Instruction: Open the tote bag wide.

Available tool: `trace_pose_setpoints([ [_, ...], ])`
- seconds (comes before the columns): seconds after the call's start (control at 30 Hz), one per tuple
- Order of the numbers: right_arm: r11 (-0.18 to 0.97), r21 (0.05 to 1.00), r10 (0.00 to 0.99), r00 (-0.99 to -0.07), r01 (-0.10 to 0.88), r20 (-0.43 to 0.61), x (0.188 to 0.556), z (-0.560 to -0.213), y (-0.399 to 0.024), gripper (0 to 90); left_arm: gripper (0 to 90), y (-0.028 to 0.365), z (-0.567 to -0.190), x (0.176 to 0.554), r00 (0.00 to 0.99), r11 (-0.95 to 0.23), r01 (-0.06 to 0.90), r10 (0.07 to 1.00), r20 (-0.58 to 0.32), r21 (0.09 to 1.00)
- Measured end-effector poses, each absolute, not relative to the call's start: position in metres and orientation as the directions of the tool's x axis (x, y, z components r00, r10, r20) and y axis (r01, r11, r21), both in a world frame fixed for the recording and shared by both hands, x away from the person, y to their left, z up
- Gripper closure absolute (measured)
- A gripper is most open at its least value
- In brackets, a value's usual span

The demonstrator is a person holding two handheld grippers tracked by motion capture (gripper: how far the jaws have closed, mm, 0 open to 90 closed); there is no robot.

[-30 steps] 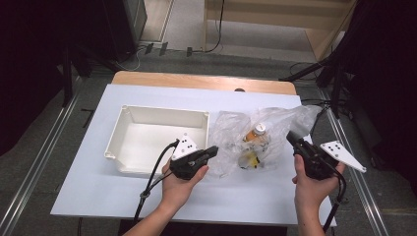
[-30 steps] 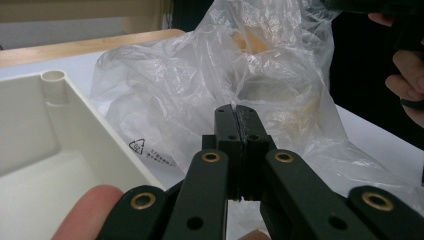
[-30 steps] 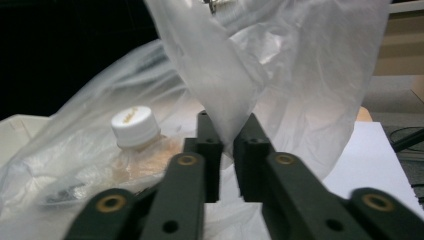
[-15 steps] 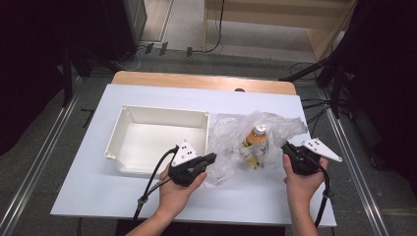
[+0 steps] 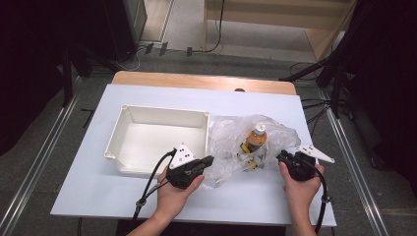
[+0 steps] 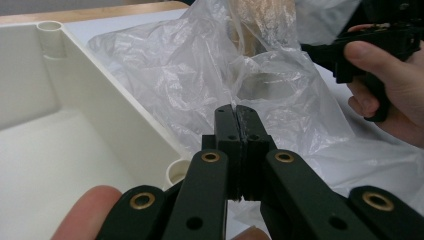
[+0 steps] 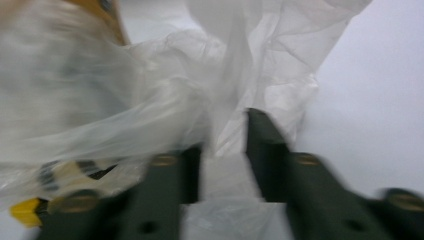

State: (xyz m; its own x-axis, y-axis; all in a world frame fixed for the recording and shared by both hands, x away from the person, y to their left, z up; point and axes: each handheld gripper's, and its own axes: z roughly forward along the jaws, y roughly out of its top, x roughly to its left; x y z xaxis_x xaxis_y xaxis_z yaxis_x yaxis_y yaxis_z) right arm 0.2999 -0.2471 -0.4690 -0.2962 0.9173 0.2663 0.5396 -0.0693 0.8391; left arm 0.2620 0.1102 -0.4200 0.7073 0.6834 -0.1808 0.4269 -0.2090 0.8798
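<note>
High view, white table (image 5: 98, 187), grey floor (image 5: 29, 162)

The high view is evenly lit from overhead: the white table (image 5: 123, 196) reads bright and flat, with only faint, soft shadows under the hands, while the floor and room around it fall off into near black. That picture is slightly soft but free of motion blur. The left gripper view is sharp on the crinkled plastic bag (image 6: 200, 65), with mild glare on its folds; a fingertip at the bottom edge is out of focus. The right gripper view is smeared, probably by motion, and the bag's whites there look washed out.
</note>
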Motion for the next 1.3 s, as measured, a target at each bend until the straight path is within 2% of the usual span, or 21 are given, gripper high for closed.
trace_pose_setpoints([
  [0.03, -0.077, 0.861, 0.913, -0.311, 0.502, 0.263, 0.293, -0.465, -0.246, 46.0, 90.0, 0.111, -0.42, 0.263, 0.705, -0.207, 0.427, 0.685, -0.181, 0.88],
  [0.1, -0.047, 0.888, 0.927, -0.311, 0.457, 0.209, 0.286, -0.458, -0.243, 34.9, 90.0, 0.112, -0.419, 0.263, 0.703, -0.205, 0.427, 0.688, -0.181, 0.88],
  [0.23, -0.017, 0.925, 0.936, -0.32, 0.38, 0.148, 0.273, -0.442, -0.235, 23.3, 90.0, 0.112, -0.42, 0.264, 0.704, -0.211, 0.426, 0.688, -0.176, 0.88],
  [0.53, -0.027, 0.966, 0.96, -0.261, 0.257, 0.096, 0.255, -0.404, -0.232, 22.7, 90.0, 0.112, -0.421, 0.265, 0.702, -0.209, 0.431, 0.689, -0.181, 0.878],
  [0.73, -0.046, 0.98, 0.955, -0.28, 0.191, 0.099, 0.255, -0.381, -0.237, 22.8, 90.0, 0.111, -0.422, 0.266, 0.703, -0.21, 0.431, 0.687, -0.181, 0.878],
  [0.77, -0.048, 0.982, 0.954, -0.282, 0.185, 0.1, 0.257, -0.378, -0.238, 23.8, 90.0, 0.11, -0.423, 0.266, 0.704, -0.214, 0.43, 0.687, -0.178, 0.877],
  [0.83, -0.061, 0.979, 0.954, -0.277, 0.196, 0.115, 0.267, -0.376, -0.241, 31.9, 90.0, 0.109, -0.424, 0.265, 0.709, -0.221, 0.429, 0.684, -0.174, 0.876],
  [0.9, -0.061, 0.973, 0.948, -0.292, 0.221, 0.126, 0.277, -0.379, -0.241, 44.4, 90.0, 0.108, -0.424, 0.264, 0.709, -0.227, 0.428, 0.684, -0.169, 0.875],
  [0.93, -0.061, 0.973, 0.948, -0.292, 0.221, 0.126, 0.277, -0.379, -0.241, 44.4, 90.0, 0.108, -0.424, 0.263, 0.71, -0.232, 0.426, 0.684, -0.165, 0.875],
  [0.97, -0.05, 0.969, 0.934, -0.331, 0.242, 0.131, 0.285, -0.384, -0.239, 61.6, 90.0, 0.108, -0.424, 0.262, 0.714, -0.233, 0.423, 0.681, -0.163, 0.876],
  [1.03, -0.044, 0.965, 0.925, -0.354, 0.258, 0.137, 0.291, -0.392, -0.238, 74.7, 90.0, 0.108, -0.425, 0.261, 0.713, -0.24, 0.423, 0.683, -0.157, 0.874],
  [1.07, -0.044, 0.965, 0.925, -0.354, 0.258, 0.137, 0.291, -0.392, -0.238, 74.7, 90.0, 0.108, -0.425, 0.261, 0.713, -0.24, 0.423, 0.683, -0.157, 0.874],
  [1.1, -0.054, 0.961, 0.918, -0.366, 0.273, 0.155, 0.294, -0.397, -0.237, 79.5, 90.0, 0.108, -0.426, 0.26, 0.713, -0.241, 0.424, 0.683, -0.158, 0.873],
  [1.13, -0.066, 0.948, 0.917, -0.356, 0.313, 0.181, 0.3, -0.409, -0.238, 88.2, 90.0, 0.109, -0.427, 0.26, 0.712, -0.242, 0.426, 0.684, -0.158, 0.872],
  [1.3, -0.079, 0.911, 0.93, -0.299, 0.405, 0.214, 0.311, -0.434, -0.246, 90.0, 90.0, 0.112, -0.428, 0.259, 0.709, -0.244, 0.426, 0.689, -0.154, 0.871],
])
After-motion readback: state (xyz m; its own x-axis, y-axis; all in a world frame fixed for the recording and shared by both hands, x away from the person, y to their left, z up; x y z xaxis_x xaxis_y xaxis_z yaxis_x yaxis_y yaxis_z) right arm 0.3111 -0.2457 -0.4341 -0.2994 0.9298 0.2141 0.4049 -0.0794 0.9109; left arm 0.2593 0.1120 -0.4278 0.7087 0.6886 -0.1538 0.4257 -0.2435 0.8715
